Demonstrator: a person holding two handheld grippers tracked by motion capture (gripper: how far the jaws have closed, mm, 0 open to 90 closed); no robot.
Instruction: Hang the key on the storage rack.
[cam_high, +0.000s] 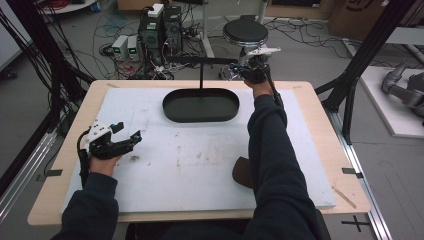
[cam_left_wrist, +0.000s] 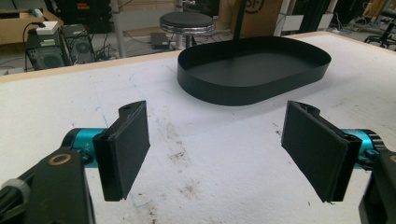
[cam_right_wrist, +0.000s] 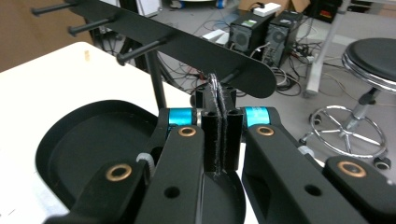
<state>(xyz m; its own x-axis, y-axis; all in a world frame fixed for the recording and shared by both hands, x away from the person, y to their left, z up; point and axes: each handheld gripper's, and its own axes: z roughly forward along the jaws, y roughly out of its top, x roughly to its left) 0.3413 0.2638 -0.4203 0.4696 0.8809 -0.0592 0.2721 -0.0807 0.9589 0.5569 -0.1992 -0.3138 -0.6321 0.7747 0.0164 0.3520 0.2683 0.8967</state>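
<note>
A black oval tray (cam_high: 200, 119) lies at the far middle of the white board, with a post and a black peg bar (cam_high: 200, 60) rising over it. My right gripper (cam_high: 236, 70) is held up at the bar's right end. In the right gripper view it (cam_right_wrist: 218, 100) is shut on a thin flat piece (cam_right_wrist: 215, 86) seen edge-on, just in front of the bar's (cam_right_wrist: 187, 46) last peg (cam_right_wrist: 233, 74). Low over the board's left side, my left gripper (cam_high: 127, 132) is open; between its pads (cam_left_wrist: 222, 140) there is nothing, and it faces the tray (cam_left_wrist: 243, 91).
A flat brown piece (cam_high: 242, 172) lies on the board beside the right forearm. The white board (cam_high: 190, 165) covers a wooden table and is smudged in the middle. Beyond the far edge are a round stool (cam_high: 245, 32), computer towers (cam_high: 162, 30) and cables.
</note>
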